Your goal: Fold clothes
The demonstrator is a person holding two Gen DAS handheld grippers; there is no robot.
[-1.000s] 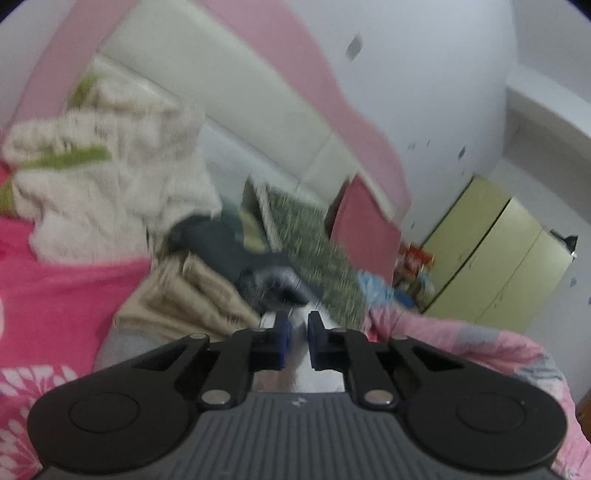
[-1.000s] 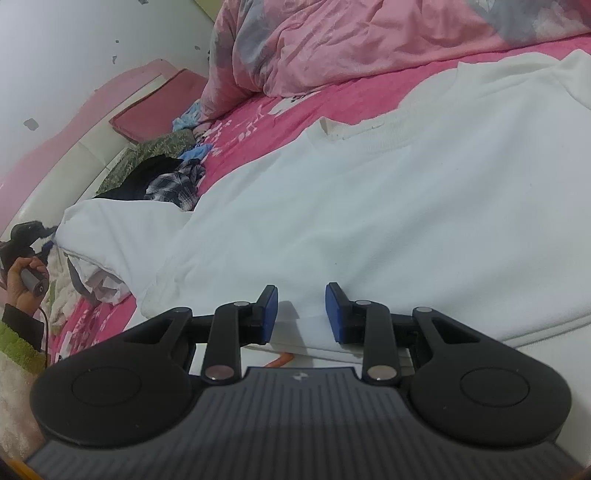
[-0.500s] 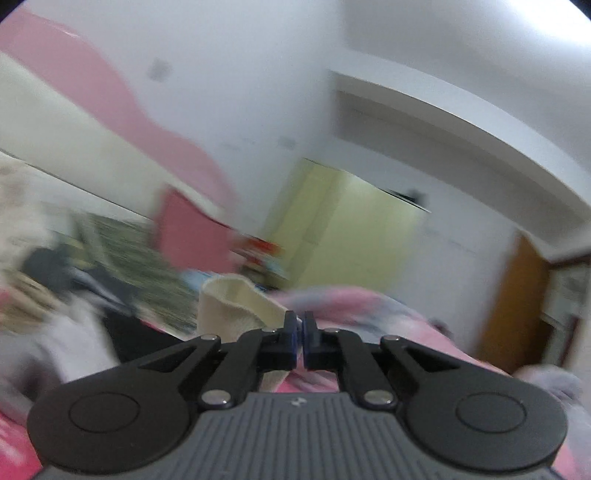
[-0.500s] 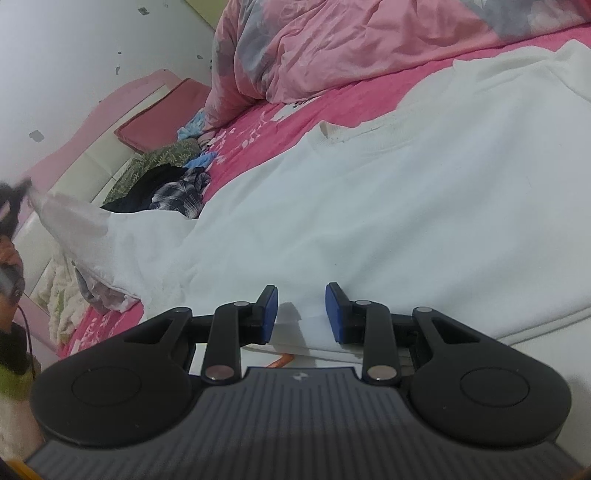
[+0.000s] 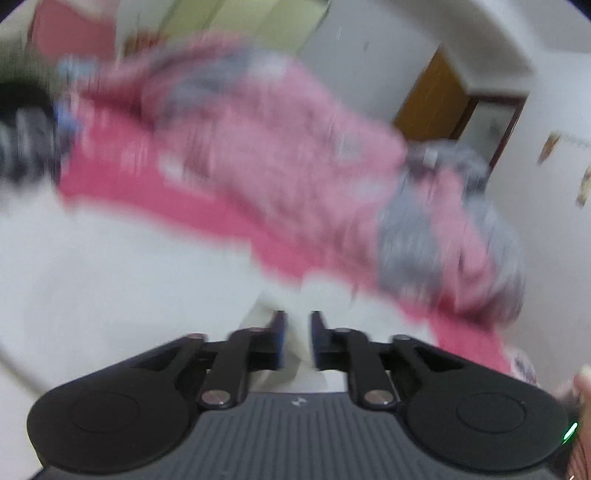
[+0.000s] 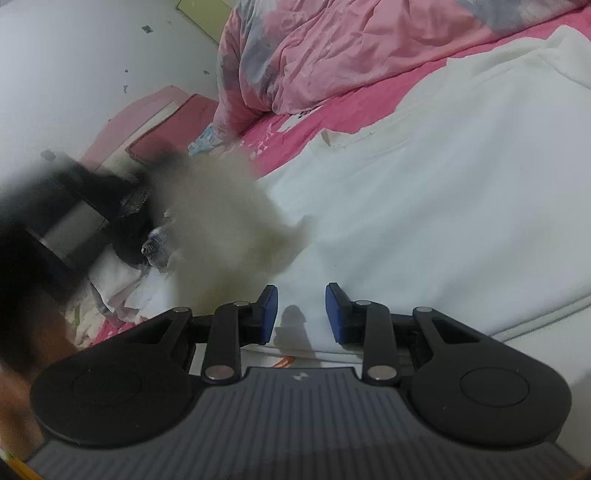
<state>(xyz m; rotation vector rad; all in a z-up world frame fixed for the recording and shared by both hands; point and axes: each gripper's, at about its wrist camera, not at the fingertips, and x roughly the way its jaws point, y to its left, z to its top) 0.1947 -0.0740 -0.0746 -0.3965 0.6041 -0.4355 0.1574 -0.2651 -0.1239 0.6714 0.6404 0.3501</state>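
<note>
One big white cotton top (image 6: 424, 206) lies flat on the pink bed sheet (image 6: 325, 114), ahead of both tools. The left tool (image 5: 297, 341) has just been letting go, with white cloth between its jaws. The right tool (image 6: 300, 314) is unclenched, holding nothing. One crumpled pink quilt (image 6: 314, 48) sits behind.

Count, both wrist views:

- White garment (image 6: 424, 206): one, spread on the bed.
- Bed sheet, bright pink (image 6: 332, 114): one.
- Quilt, pink with grey patches (image 6: 332, 48): one, bunched.
- Pink cushion (image 6: 173, 125) by the wall: one.
- Heap of dark clothing (image 6: 129, 240): one heap; pieces in it cannot be counted.
- Grippers: two, left gripper (image 5: 297, 341) and right gripper (image 6: 300, 314), two jaws each.
- Wooden door (image 5: 439, 99): one.
- Yellow-green wardrobe (image 5: 255, 22): one; blur hides the panel count.
</note>
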